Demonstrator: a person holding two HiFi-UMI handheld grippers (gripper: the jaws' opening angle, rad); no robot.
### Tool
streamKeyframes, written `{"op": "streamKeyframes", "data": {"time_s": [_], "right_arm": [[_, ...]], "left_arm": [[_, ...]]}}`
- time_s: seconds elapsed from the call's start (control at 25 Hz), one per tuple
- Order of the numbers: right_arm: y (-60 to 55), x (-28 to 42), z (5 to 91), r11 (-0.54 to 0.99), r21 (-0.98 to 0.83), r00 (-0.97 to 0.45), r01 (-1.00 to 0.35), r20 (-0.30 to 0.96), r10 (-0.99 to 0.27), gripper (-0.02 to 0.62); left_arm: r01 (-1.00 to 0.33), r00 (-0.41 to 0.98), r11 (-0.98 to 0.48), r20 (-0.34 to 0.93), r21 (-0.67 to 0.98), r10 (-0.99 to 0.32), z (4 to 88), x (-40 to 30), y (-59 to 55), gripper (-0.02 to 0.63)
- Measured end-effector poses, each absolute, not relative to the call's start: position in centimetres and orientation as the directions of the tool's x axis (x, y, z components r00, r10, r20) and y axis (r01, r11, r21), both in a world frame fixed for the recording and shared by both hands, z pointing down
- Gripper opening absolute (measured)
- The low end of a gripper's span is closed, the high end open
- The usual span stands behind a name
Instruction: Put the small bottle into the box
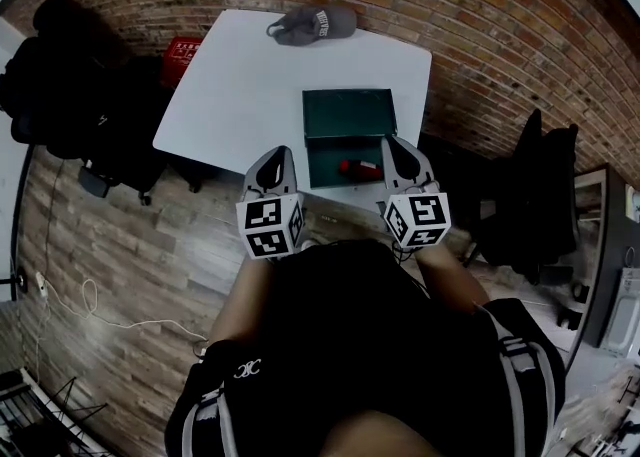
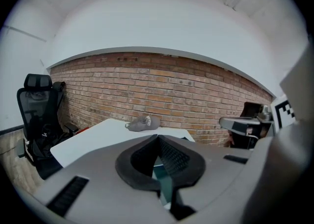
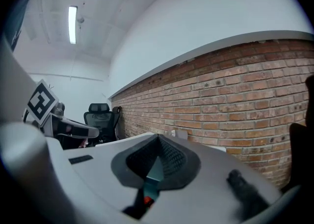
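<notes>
A dark green box [image 1: 345, 113] stands open on the white table [image 1: 250, 85], near its front edge. The small red bottle [image 1: 359, 168] lies on its side in the front part of the box. My left gripper [image 1: 281, 151] hovers just left of the box with its jaws together and nothing between them. My right gripper [image 1: 392, 141] is at the box's right edge, just above and right of the bottle, jaws also together and empty. In the left gripper view the left gripper [image 2: 158, 139] shows closed tips. In the right gripper view the right gripper [image 3: 158, 138] does too, with a sliver of the bottle [image 3: 147, 200] below.
A grey cap [image 1: 312, 24] lies at the table's far edge by the brick wall [image 1: 480, 15]. A red crate [image 1: 183, 53] and black office chairs [image 1: 70, 75] stand to the left, and another black chair [image 1: 535, 195] to the right. A white cable [image 1: 100, 315] trails on the wooden floor.
</notes>
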State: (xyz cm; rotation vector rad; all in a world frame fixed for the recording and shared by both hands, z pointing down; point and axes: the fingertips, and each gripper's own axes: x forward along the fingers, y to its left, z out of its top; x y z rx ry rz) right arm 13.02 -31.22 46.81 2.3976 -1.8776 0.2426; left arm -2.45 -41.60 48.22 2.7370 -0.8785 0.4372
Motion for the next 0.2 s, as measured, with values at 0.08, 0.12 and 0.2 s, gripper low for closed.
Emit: {"op": "streamKeyframes", "data": {"time_s": [0.08, 0.12, 0.2], "right_arm": [[-31.0, 12.4, 46.8, -0.244, -0.032, 0.234, -0.969, 0.176, -0.956, 0.029], [-31.0, 12.1, 46.7, -0.242, -0.034, 0.233, -0.97, 0.173, -0.957, 0.029], [-30.9, 11.5, 46.5, -0.238, -0.038, 0.228, -0.971, 0.168, -0.959, 0.029]], "left_arm": [[-0.591, 0.781, -0.795, 0.343, 0.136, -0.522, 48.2, -2.7, -41.5, 0.014], [-0.59, 0.783, -0.795, 0.339, 0.14, -0.522, 48.1, -2.8, -41.5, 0.014], [-0.589, 0.786, -0.795, 0.332, 0.146, -0.521, 48.0, -3.0, -41.4, 0.014]]}}
